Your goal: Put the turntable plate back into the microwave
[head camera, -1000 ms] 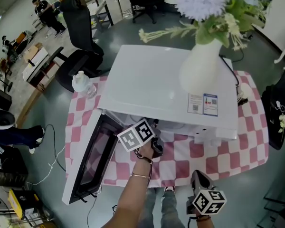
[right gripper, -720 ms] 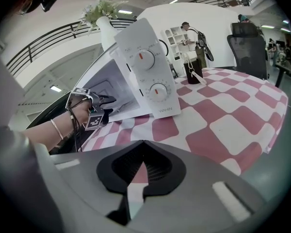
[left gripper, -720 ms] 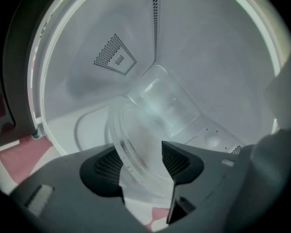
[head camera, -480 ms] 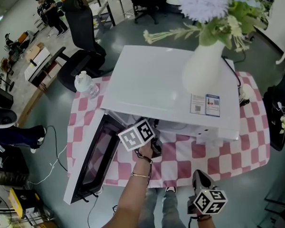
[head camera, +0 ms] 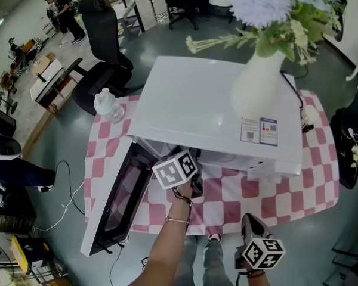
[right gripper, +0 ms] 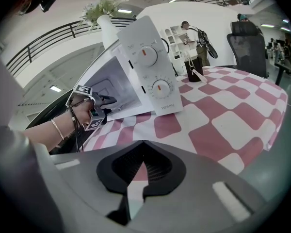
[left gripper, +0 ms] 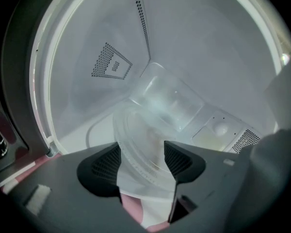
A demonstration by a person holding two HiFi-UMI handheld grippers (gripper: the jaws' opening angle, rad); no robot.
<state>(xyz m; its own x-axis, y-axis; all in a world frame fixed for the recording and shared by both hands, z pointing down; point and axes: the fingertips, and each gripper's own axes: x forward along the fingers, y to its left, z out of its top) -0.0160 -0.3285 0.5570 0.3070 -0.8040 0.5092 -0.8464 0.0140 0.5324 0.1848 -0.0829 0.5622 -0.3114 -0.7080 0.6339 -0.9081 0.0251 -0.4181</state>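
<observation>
I have the left gripper [head camera: 195, 185] at the mouth of the microwave [head camera: 209, 109], whose door [head camera: 116, 198] hangs open toward the table's left edge. In the left gripper view the jaws have just been opening and now stand spread wide. The near rim of the glass turntable plate [left gripper: 143, 140] shows in the gap between them. The pads do not seem to press on it, so I read this gripper as holding nothing. The plate sits inside the white cavity, low and toward the front opening. It looks tilted, and I cannot tell whether it is seated flat on the floor.

The right gripper [head camera: 246, 219] hangs off the front edge of the table [head camera: 310, 183], well apart from the microwave. Its own view shows the jaws closed together with nothing between them, over the pink-and-white checked cloth [right gripper: 218, 125]. That view also takes in the control panel [right gripper: 153, 69] with its two dials.

A white vase [head camera: 259, 88] of flowers stands on top of the microwave near its right side. A water bottle [head camera: 107, 106] stands by the table's back left corner.
</observation>
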